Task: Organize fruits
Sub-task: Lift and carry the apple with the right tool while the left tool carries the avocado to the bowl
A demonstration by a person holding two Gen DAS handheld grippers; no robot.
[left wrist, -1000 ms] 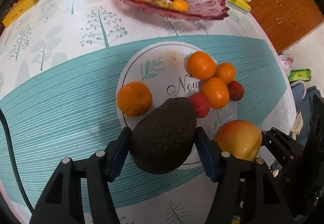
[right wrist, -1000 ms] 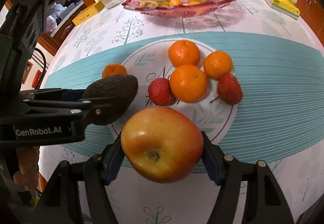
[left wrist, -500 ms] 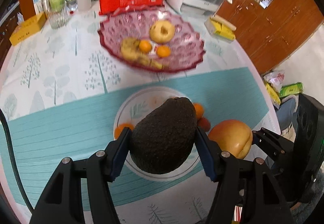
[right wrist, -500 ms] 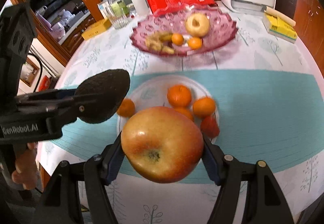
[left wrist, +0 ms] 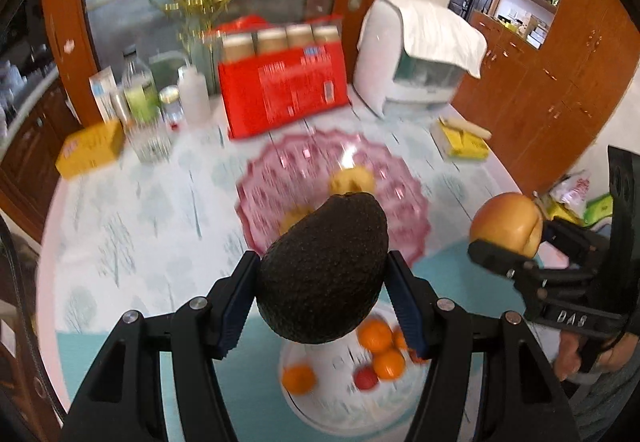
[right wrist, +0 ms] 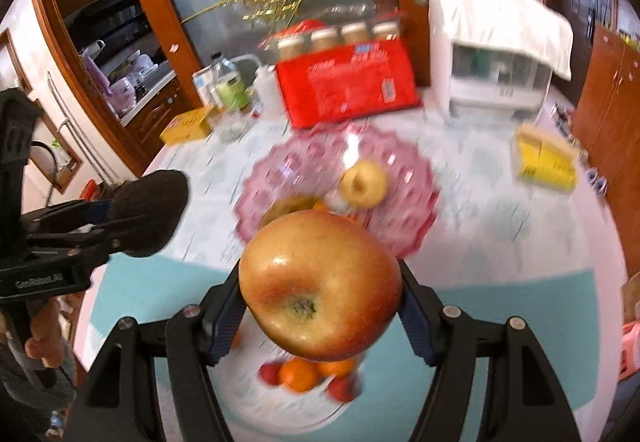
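- Your left gripper [left wrist: 322,282] clamps the avocado [left wrist: 324,268] in the air above the plate [left wrist: 320,408]; it is heavy, keep the pads on its wide middle.
- Your right gripper [right wrist: 320,300] clamps the apple [right wrist: 320,284] above the plate too; its skin is smooth and may slip.

Bright, perhaps window-lit scene; table [left wrist: 132,202] and background motion-blurred, fisheye edges bowed and dark, held fruit sharp.

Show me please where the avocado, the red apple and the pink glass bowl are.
avocado [left wrist: 324,270], left wrist view, middle of its dark skin.
red apple [right wrist: 320,286], right wrist view, its front face.
pink glass bowl [right wrist: 412,182], right wrist view, right inner wall.
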